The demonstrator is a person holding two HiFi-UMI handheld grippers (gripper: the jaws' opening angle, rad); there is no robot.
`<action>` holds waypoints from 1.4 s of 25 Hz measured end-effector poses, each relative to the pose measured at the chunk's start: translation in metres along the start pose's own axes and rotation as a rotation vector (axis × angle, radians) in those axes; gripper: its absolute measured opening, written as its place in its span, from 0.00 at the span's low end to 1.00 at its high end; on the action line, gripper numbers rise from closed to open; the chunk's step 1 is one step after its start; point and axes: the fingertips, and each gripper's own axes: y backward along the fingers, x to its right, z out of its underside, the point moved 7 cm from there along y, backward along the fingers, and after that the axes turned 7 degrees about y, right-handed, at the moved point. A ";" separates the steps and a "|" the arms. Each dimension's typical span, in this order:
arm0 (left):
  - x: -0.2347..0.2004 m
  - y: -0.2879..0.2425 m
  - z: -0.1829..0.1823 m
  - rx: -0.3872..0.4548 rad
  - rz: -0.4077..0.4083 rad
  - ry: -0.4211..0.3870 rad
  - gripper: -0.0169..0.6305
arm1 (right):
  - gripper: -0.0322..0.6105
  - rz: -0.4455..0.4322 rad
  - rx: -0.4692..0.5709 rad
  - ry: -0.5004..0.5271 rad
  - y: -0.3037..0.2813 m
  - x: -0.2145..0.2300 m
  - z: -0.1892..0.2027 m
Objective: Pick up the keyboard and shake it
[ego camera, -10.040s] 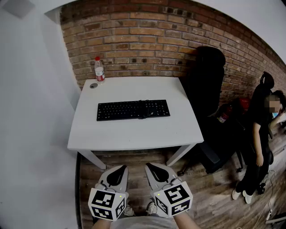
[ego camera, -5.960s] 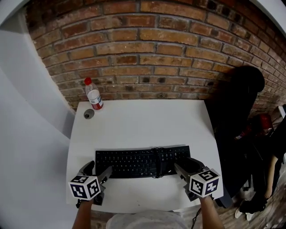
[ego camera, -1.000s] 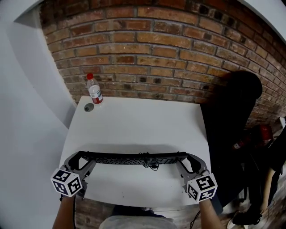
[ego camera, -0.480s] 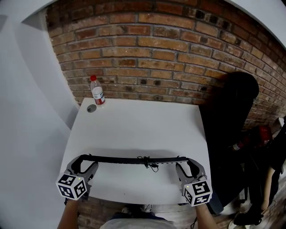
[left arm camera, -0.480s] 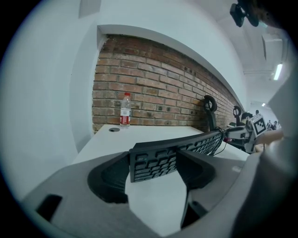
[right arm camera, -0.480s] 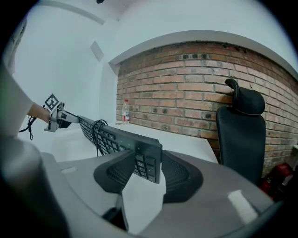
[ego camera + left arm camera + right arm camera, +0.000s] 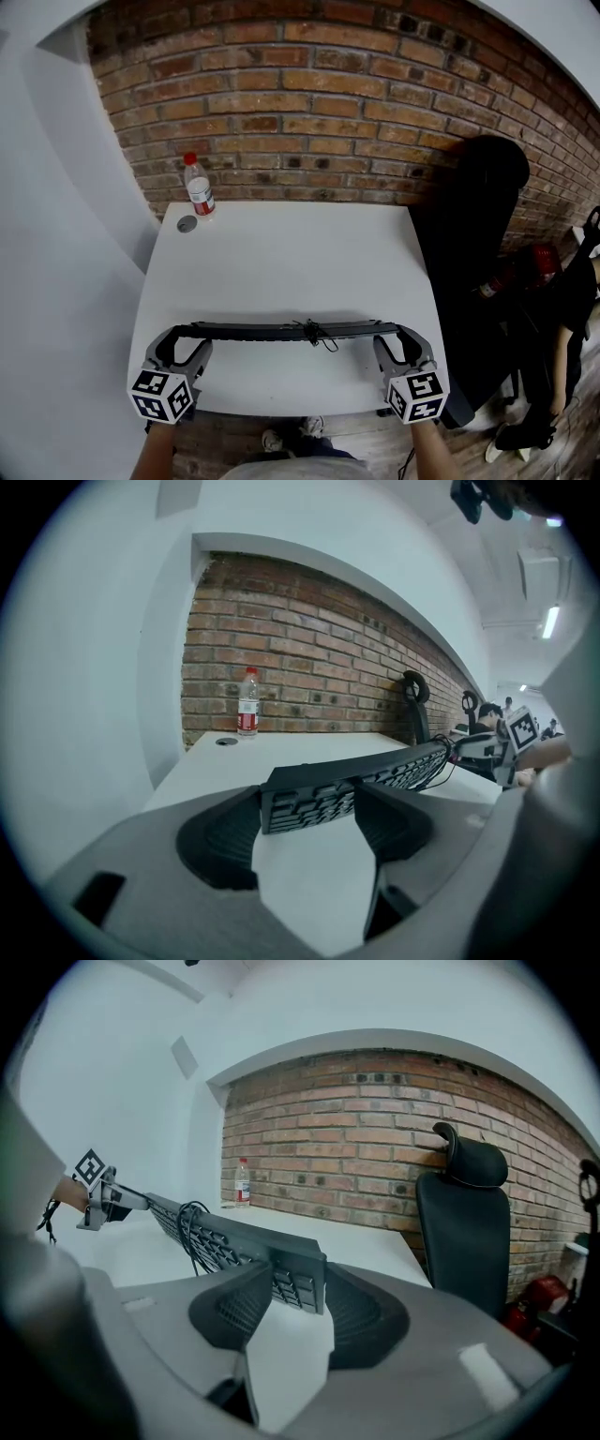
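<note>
**Keyboard position.** The keyboard [image 7: 281, 330] is off the desk [image 7: 281, 253], suspended over the near part of the white surface. It runs from one gripper to the other, parallel to the desk's near edge. It is tilted steeply, so the head view shows it almost edge-on as a thin dark strip. In both gripper views the key face is turned toward the camera. A bundled black cable [image 7: 315, 332] hangs at about the middle of its length.

**Left gripper.** The left gripper [image 7: 184, 339] holds the left end of the keyboard. In the left gripper view, the fingers [image 7: 220, 841] stand fairly wide apart with the end of the keyboard clamped between their ribbed pads.

**Right gripper.** The right gripper [image 7: 396, 339] holds the right end. In the right gripper view, its fingers [image 7: 361, 1316] stand at a moderate gap and press on the keyboard's end from both sides.

**Surroundings.** A clear plastic bottle [image 7: 197, 187] with a red cap and a red label stands upright at the far left corner of the desk, near the brick wall [image 7: 309, 103]. A small round grey disc [image 7: 187, 223] lies on the desk just in front of the bottle. A black office chair [image 7: 478, 216] stands to the right of the desk against the wall. The rest of the desk surface is bare.
</note>
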 end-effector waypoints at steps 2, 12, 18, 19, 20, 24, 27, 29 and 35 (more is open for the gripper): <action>-0.001 0.002 0.003 -0.007 0.007 -0.006 0.51 | 0.34 0.012 -0.007 -0.004 0.004 -0.004 0.003; -0.001 0.010 0.022 -0.039 0.013 -0.027 0.51 | 0.33 0.057 -0.045 -0.003 0.020 -0.020 0.019; -0.002 0.016 0.040 -0.077 0.006 -0.045 0.51 | 0.33 0.068 -0.081 0.034 0.029 -0.032 0.032; -0.003 0.017 0.042 -0.083 0.003 -0.049 0.51 | 0.33 0.071 -0.086 0.042 0.030 -0.034 0.034; -0.003 0.017 0.045 -0.090 0.000 -0.053 0.51 | 0.33 0.075 -0.092 0.049 0.031 -0.036 0.036; -0.005 0.018 0.053 -0.114 -0.014 -0.071 0.51 | 0.33 0.086 -0.116 0.085 0.035 -0.043 0.042; -0.004 0.020 0.058 -0.127 -0.021 -0.082 0.51 | 0.32 0.088 -0.135 0.110 0.037 -0.046 0.045; -0.004 0.020 0.060 -0.141 -0.025 -0.089 0.51 | 0.32 0.087 -0.146 0.129 0.038 -0.047 0.047; -0.004 0.018 0.068 -0.189 -0.046 -0.109 0.51 | 0.33 0.087 -0.179 0.179 0.034 -0.049 0.051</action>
